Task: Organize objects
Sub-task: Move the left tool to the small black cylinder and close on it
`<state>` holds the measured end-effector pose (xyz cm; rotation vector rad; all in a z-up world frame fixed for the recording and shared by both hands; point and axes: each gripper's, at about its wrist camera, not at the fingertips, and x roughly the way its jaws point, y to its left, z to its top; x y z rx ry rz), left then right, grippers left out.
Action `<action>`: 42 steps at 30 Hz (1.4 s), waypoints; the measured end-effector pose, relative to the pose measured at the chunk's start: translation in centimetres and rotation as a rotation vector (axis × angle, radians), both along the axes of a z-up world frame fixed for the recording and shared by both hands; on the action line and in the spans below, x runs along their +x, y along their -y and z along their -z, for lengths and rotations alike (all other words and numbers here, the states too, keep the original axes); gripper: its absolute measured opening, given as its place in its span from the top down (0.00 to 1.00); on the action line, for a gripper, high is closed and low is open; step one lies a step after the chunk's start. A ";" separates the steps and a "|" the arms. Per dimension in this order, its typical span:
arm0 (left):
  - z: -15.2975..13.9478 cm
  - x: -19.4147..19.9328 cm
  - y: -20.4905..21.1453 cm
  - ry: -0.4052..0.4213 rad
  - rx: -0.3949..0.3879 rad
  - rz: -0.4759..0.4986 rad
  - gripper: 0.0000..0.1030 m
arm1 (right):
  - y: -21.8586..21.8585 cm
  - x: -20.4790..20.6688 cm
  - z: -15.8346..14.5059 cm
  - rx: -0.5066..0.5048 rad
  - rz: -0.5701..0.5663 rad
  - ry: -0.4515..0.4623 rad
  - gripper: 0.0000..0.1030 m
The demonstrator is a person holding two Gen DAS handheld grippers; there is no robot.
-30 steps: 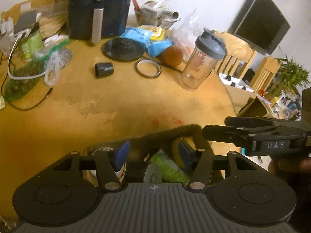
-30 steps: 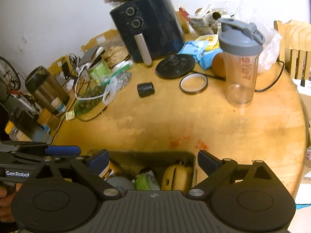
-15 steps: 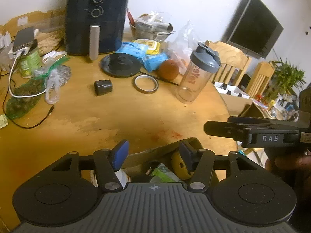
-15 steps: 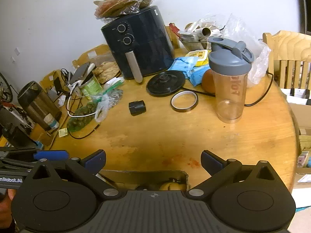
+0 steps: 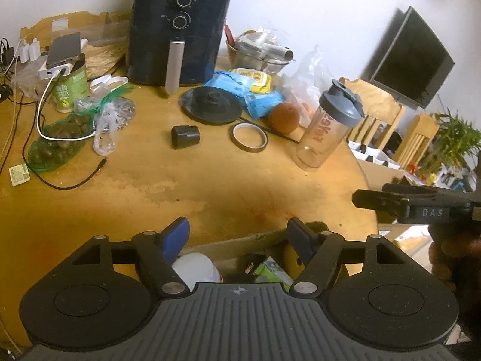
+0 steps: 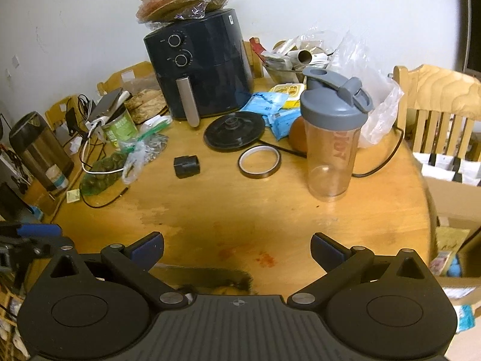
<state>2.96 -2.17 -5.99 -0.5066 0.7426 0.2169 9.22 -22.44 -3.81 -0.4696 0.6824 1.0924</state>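
My left gripper (image 5: 237,234) hovers over the far rim of an open cardboard box (image 5: 249,237) at the table's near edge. Its jaws are opening and nothing is between them. In the box lie a white-lidded jar (image 5: 195,267), a green packet (image 5: 270,269) and a yellow item (image 5: 290,257). My right gripper (image 6: 237,245) stands wide open and empty above the same box (image 6: 210,272). Further out on the table are a clear shaker bottle (image 6: 333,150) with a grey lid, a tape ring (image 6: 259,162) and a small black cylinder (image 6: 187,167).
A dark air fryer (image 6: 198,63) stands at the back, with a black round lid (image 6: 234,134), blue packets (image 6: 264,105) and an orange (image 5: 283,118) before it. Bags, cables and a green can (image 5: 70,87) crowd the left. Wooden chairs (image 6: 436,102) stand at right.
Both views have pulled up and back from the box, which now sits lower in frame. The left jaws have spread wider; the right jaws widened slightly.
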 end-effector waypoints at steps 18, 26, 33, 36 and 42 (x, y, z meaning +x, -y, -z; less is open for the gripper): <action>1.5 2.6 -3.0 -0.059 0.018 -0.075 0.31 | -1.8 2.9 1.9 -0.062 -0.025 0.003 0.00; 1.9 4.7 -4.9 -0.075 0.046 -0.096 0.31 | -2.9 3.7 2.1 -0.073 -0.029 -0.006 0.00; 2.0 7.1 -6.3 -0.080 0.093 -0.092 0.31 | -4.4 4.3 2.1 -0.075 -0.036 0.000 0.00; 2.3 8.2 -6.7 -0.083 0.104 -0.086 0.30 | -4.6 4.6 2.2 -0.078 -0.033 0.001 0.00; 3.3 10.3 -7.6 -0.097 0.115 -0.075 0.29 | -4.6 5.3 2.3 -0.084 -0.003 -0.004 0.00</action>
